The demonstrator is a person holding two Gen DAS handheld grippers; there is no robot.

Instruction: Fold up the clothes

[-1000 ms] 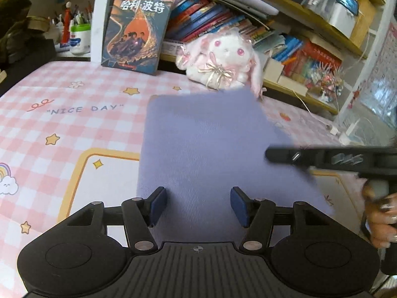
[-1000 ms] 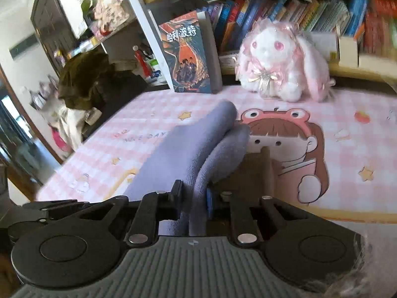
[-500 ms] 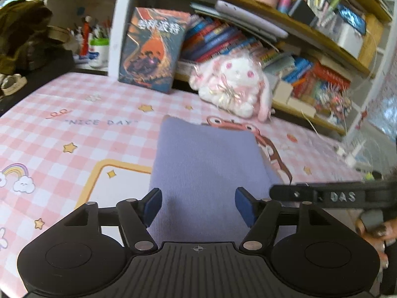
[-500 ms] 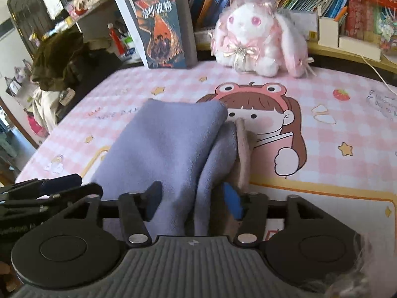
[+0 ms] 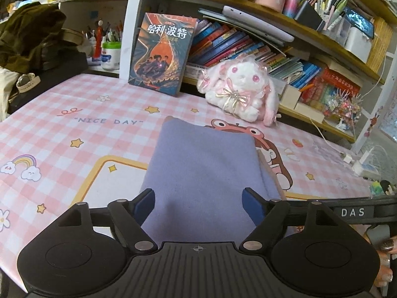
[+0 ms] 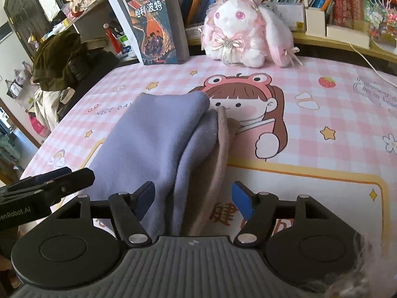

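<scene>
A folded lavender garment (image 5: 203,168) lies flat on the pink checked mat (image 5: 62,134); its layered right edge with a beige lining (image 6: 218,154) shows in the right wrist view. My left gripper (image 5: 199,204) hovers over the garment's near end, jaws opening, pads clear of the cloth. My right gripper (image 6: 193,200) straddles the garment's (image 6: 148,139) folded right edge, jaws opening, the blue pads not pressing on it. Each gripper appears at the side of the other's view.
A white and pink plush rabbit (image 5: 238,89) and an upright book (image 5: 161,52) stand at the mat's far edge under crowded shelves. A dark heap of clothes (image 5: 32,39) sits at the far left. A power strip (image 5: 364,164) and cable lie at the right.
The right gripper let go of the raised fold and opened; the garment dropped flat onto the mat. Both grippers widened and drew back toward the near edge.
</scene>
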